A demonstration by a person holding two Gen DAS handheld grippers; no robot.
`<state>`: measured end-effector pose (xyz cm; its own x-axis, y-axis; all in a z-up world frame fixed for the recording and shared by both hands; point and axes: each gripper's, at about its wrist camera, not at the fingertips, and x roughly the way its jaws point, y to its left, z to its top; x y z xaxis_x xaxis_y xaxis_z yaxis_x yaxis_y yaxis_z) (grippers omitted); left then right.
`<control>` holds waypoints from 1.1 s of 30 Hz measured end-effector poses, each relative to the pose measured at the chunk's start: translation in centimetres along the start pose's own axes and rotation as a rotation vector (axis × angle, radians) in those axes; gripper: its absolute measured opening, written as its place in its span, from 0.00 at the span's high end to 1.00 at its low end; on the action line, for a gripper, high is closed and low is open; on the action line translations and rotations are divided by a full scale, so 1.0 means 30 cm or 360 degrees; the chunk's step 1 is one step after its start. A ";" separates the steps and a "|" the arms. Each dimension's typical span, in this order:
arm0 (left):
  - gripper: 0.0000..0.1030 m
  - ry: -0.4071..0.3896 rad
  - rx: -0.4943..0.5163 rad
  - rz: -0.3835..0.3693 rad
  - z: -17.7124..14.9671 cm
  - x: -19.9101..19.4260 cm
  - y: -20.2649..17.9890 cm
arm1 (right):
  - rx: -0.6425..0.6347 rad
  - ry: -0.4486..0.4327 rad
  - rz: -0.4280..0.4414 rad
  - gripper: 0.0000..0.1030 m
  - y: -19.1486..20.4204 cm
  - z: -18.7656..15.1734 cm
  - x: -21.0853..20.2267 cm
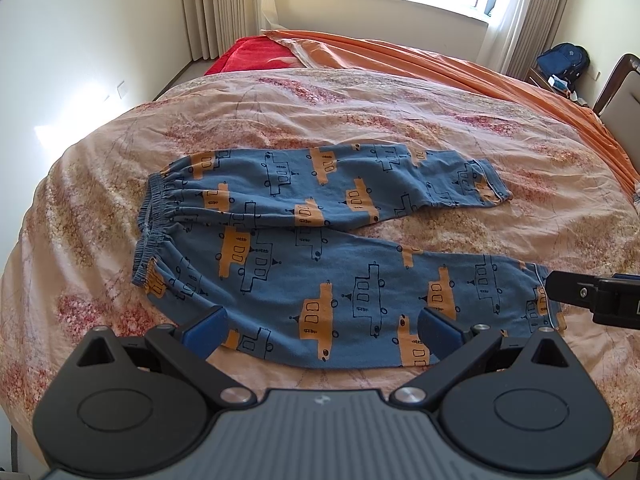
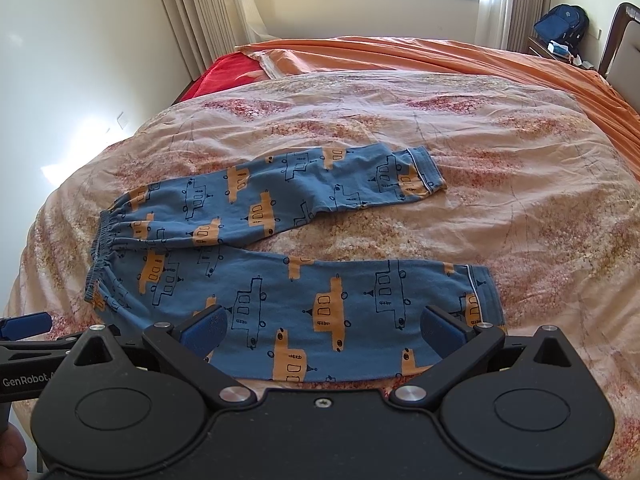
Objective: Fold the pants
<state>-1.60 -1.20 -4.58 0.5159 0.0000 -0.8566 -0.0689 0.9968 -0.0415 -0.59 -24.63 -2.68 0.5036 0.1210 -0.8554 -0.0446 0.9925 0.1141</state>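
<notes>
Blue pants (image 1: 304,248) with orange vehicle print, spread flat on floral bedspread (image 1: 360,116), waistband leftward, two legs splayed rightward. Left hand-held gripper (image 1: 320,330): jaws wide apart, empty, above near leg. Right hand-held gripper (image 2: 322,330): likewise spread, empty, near cuff end.

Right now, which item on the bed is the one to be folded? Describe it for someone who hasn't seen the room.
On the bed, find the floral quilt. The pants lie flat on it, waistband left, legs spread rightward. They alone are blue with orange and outlined vehicle prints.
</notes>
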 end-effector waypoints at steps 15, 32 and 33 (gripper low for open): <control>0.00 0.0019 -0.0069 0.0005 0.017 0.017 0.011 | -0.0018 0.0001 0.0018 0.00 0.000 0.006 0.005; 0.00 0.0080 -0.0126 0.0003 0.053 0.112 0.076 | -0.0459 -0.0093 0.0275 0.00 -0.068 0.036 0.139; 0.00 0.0078 -0.0091 0.0009 0.072 0.132 0.069 | -0.0489 -0.0073 0.0301 0.00 -0.083 0.052 0.165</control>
<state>2.16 1.05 -6.94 0.4728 0.0004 -0.8811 -0.1214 0.9905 -0.0647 3.36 -26.52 -6.40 0.4994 0.3087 -0.8095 -0.3942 0.9130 0.1050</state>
